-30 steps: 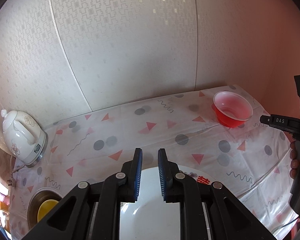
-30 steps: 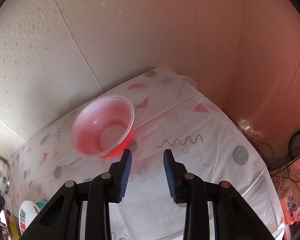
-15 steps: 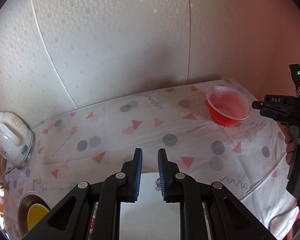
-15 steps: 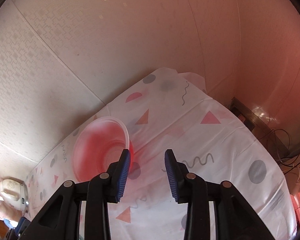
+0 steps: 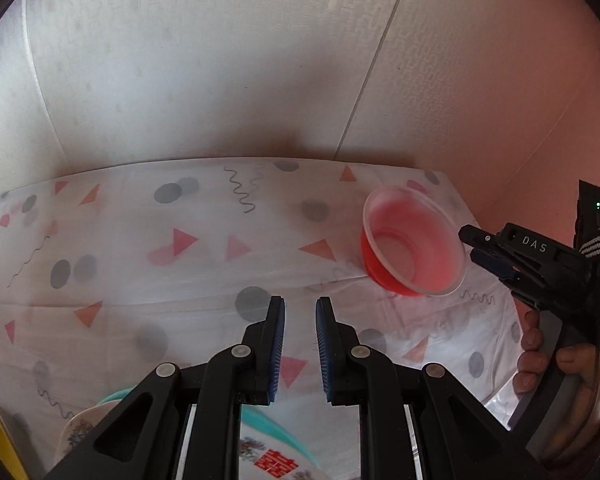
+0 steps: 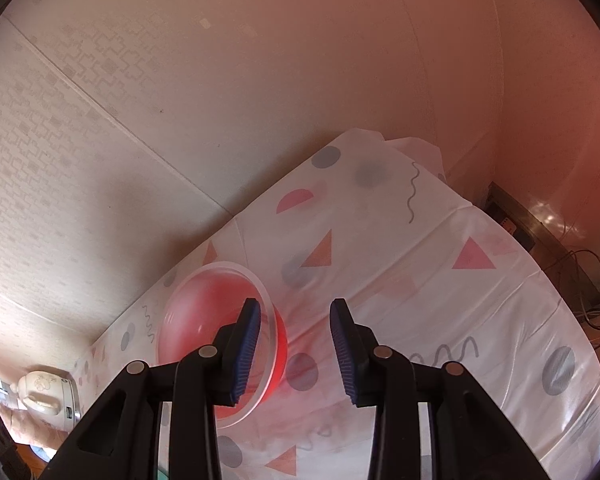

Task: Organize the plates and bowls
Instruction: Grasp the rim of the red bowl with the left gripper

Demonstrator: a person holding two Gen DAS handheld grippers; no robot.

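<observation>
A translucent red bowl (image 5: 412,240) stands upright at the far right of the patterned tablecloth (image 5: 180,300). My right gripper (image 6: 294,344) is open, and its left finger (image 6: 246,344) lies over the near rim of the red bowl (image 6: 204,320). The bowl's wall sits just inside the gap, and the pads do not press on it. From the left wrist, the right gripper (image 5: 470,246) reaches the bowl's right rim. My left gripper (image 5: 300,344) hovers over the cloth, left of the bowl, shut to a narrow gap with nothing in it.
Under the left gripper lies a white plate (image 5: 276,460) with a red mark and a teal rim. A small patterned bowl (image 5: 80,428) sits beside it. A person's hand (image 5: 540,368) holds the right gripper. A white kettle (image 6: 40,392) stands far left. Cables and a metal box (image 6: 540,224) lie beyond the table's right edge.
The left gripper has swung right and lower, so the bowl looks nearer and the kettle has left its view. The right gripper has closed in on the bowl's rim, its jaws slightly wider.
</observation>
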